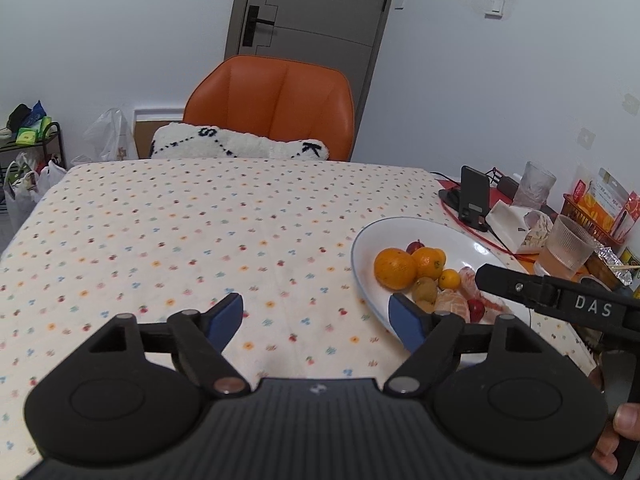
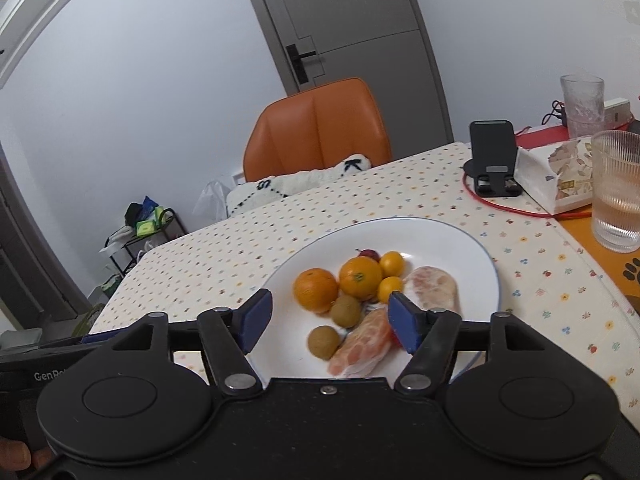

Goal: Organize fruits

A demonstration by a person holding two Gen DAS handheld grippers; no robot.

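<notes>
- Now the right gripper [image 2: 330, 314] is hanging over the white plate [image 2: 460, 248], jaws spread wide and holding nothing.
- The fruits are all sitting on that plate, with a peeled citrus piece [image 2: 362, 344] and a kiwi [image 2: 324, 342] lying nearest the fingers.
- The left gripper [image 1: 318, 312] is idling wide open and empty over the tablecloth [image 1: 160, 232].
- Judging by this, closing gently around one fruit is looking wise, since the peeled flesh is probably soft.
</notes>
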